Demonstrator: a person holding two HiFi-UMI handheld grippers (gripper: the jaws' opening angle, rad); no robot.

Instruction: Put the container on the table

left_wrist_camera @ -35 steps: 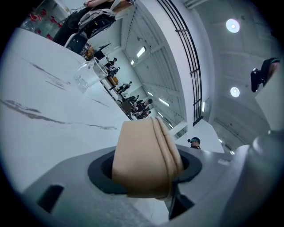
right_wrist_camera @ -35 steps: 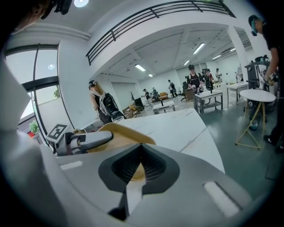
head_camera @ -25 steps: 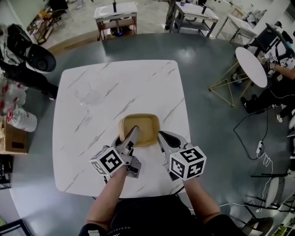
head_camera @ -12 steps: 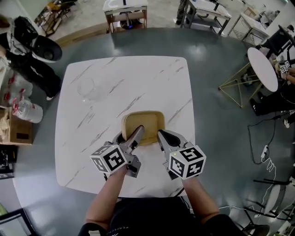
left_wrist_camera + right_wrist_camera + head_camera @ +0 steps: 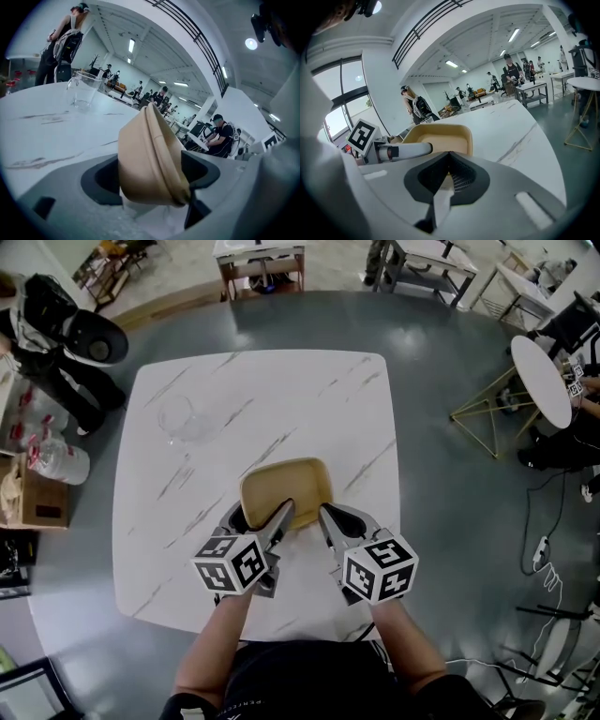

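A tan, rounded-square container [image 5: 286,486] rests on the white marble table [image 5: 187,381], near its front edge. My left gripper [image 5: 262,514] straddles the container's near left rim, one jaw outside and one inside. Its jaws have just been opening, and a gap shows beside the rim. In the left gripper view the container [image 5: 150,154] stands edge-on between the spread jaws. My right gripper [image 5: 324,513] sits at the near right corner with its jaws closed together on the rim. The right gripper view shows the container [image 5: 440,138] just beyond the meeting tips [image 5: 449,154].
A clear glass jug [image 5: 183,418] stands at the table's far left, also seen in the left gripper view [image 5: 84,89]. A person [image 5: 56,334] stands off the left corner by a cardboard box [image 5: 33,507]. A round white side table [image 5: 539,371] is at the right.
The left gripper has rolled, its marker cube turning, and its jaws have spread apart around the rim. The container has shifted slightly left. The right gripper has barely moved.
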